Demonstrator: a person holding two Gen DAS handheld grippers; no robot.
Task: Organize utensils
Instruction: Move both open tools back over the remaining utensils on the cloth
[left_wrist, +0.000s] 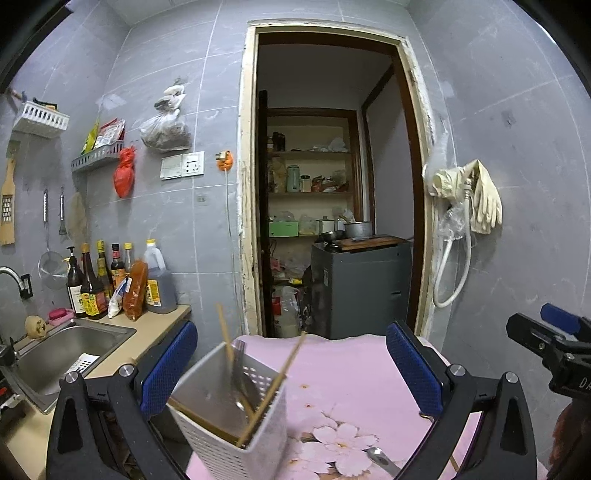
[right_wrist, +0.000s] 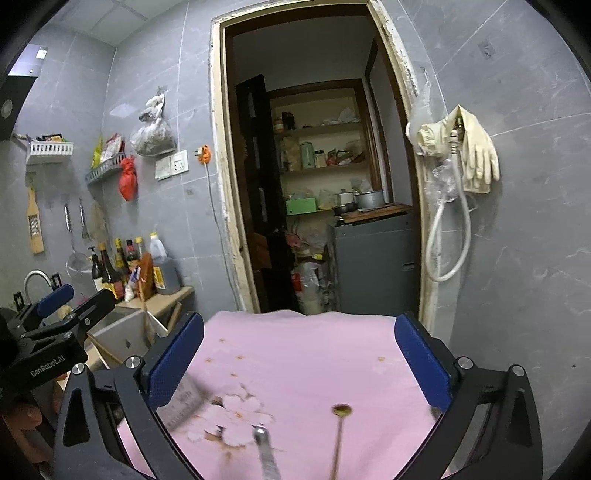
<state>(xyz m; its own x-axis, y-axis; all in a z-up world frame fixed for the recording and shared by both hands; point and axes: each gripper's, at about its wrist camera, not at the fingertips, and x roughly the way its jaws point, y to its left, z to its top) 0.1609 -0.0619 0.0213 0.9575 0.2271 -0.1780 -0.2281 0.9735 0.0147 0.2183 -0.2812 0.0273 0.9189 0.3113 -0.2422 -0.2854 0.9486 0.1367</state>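
with both the left gripper (left_wrist: 291, 363) and right gripper (right_wrist: 299, 356) spread wide and empty, bring one low over the metal utensil (right_wrist: 266, 456) or gold spoon (right_wrist: 338, 435) lying on the pink cloth (right_wrist: 295, 350), pinch its handle squarely, then lift it toward the white holder (left_wrist: 231, 417) at the cloth's left.

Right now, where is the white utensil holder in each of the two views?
Left wrist view: the white utensil holder stands bottom centre, between the open fingers, on the pink cloth.
Right wrist view: only a blurred white corner at lower left, by the left finger.
Shared landmark: the cream rubber gloves right of the doorway.
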